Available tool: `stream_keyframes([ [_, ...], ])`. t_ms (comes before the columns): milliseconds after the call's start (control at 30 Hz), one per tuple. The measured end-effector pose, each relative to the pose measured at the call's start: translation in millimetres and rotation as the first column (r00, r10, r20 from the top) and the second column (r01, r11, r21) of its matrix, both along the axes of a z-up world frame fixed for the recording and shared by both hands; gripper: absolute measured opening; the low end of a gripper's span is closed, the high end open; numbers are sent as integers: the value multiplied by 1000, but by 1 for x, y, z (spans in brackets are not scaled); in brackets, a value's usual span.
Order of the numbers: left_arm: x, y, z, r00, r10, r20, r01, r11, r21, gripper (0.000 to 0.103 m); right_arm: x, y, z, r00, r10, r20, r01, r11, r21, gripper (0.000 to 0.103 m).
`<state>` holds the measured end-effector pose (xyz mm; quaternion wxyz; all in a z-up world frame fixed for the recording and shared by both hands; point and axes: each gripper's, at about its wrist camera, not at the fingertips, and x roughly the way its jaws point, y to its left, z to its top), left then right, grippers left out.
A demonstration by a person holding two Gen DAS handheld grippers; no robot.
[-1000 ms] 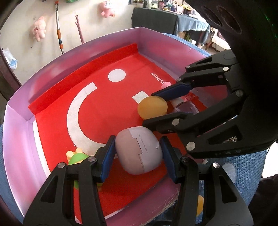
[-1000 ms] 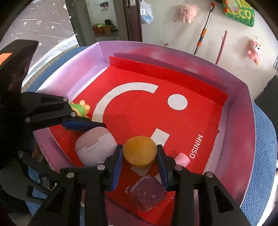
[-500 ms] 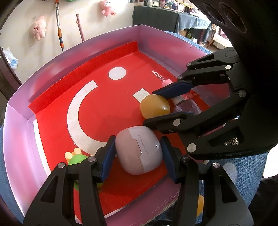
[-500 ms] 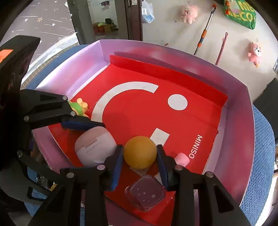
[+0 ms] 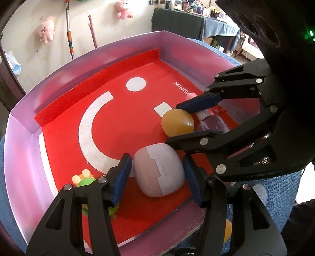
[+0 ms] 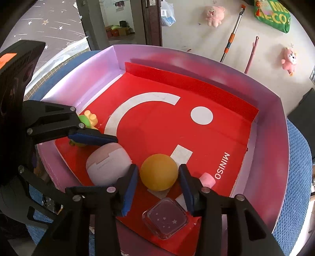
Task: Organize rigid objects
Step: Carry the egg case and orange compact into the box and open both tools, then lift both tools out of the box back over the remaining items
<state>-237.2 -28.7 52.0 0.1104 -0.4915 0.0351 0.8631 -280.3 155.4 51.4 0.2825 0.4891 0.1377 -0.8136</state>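
Since the earlier frames both pairs of fingers have been opening: gaps now show at the pads where they pressed a second ago, and the orange ball has rolled a little to show a rounder face.

Nearest, in the left view, the left gripper (image 5: 156,174) stands with its fingers apart on either side of the case (image 5: 159,169), a smooth pale pink-and-white pebble lying released on the red liner near the front wall of the box (image 5: 23,157). It looks light, hard and slippery; its seam suggests a hinged lid, so the safest hold is probably across the two broad flanks, low down, clear of the lid. Beside it to the left sits a green and yellow toy (image 5: 84,180), partly hidden.

In the right view, the right gripper (image 6: 157,180) likewise stands with fingers apart, the ball (image 6: 159,172) resting free between them. The ball is rigid, glossy and apt to roll or squirt out; a grip across its widest line is advised. Just in front of it lies a clear cube (image 6: 165,218) with stars, seemingly hard plastic, and beside the right finger a small pink piece (image 6: 206,178) whose nature cannot be told.

Farther off, the liner is bare up to the rear wall; plush toys (image 6: 214,12) hang beyond.
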Motion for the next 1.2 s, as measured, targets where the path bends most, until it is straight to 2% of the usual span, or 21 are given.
stream_keyframes([
  [100, 7, -2, 5, 1000, 11, -23, -11, 1000, -4, 63, 0, 1, 2, 1000, -6, -4, 6, 1000, -5, 47],
  [400, 25, -7, 22, 998, 32, -54, -31, 999, 10, 65, 5, 5, 17, 999, -31, -36, 30, 999, -18, 52],
  [500, 46, 0, 33, 996, 46, -82, -46, 999, 8, 70, 9, 6, 26, 997, -47, -53, 46, 998, -31, 58],
  [533, 33, -2, 39, 995, 49, -88, -49, 999, 9, 70, 11, 7, 29, 997, -56, -59, 53, 998, -38, 60],
  [667, 36, -3, 49, 989, 74, -125, -72, 997, 18, 71, 22, 11, 46, 993, -73, -91, 67, 996, -66, 65],
  [833, 48, -6, 65, 974, 118, -191, -114, 993, 32, 78, 43, 16, 71, 985, -91, -146, 77, 992, -99, 73],
  [1000, 58, -9, 77, 957, 160, -243, -148, 987, 65, 80, 72, 17, 96, 970, -107, -219, 82, 989, -123, 81],
  [1133, 84, -6, 94, 929, 194, -315, -181, 981, 71, 90, 100, 16, 115, 953, -123, -278, 85, 986, -144, 90],
  [1200, 96, -2, 98, 914, 204, -351, -191, 979, 70, 91, 115, 17, 123, 940, -138, -313, 92, 983, -156, 95],
])
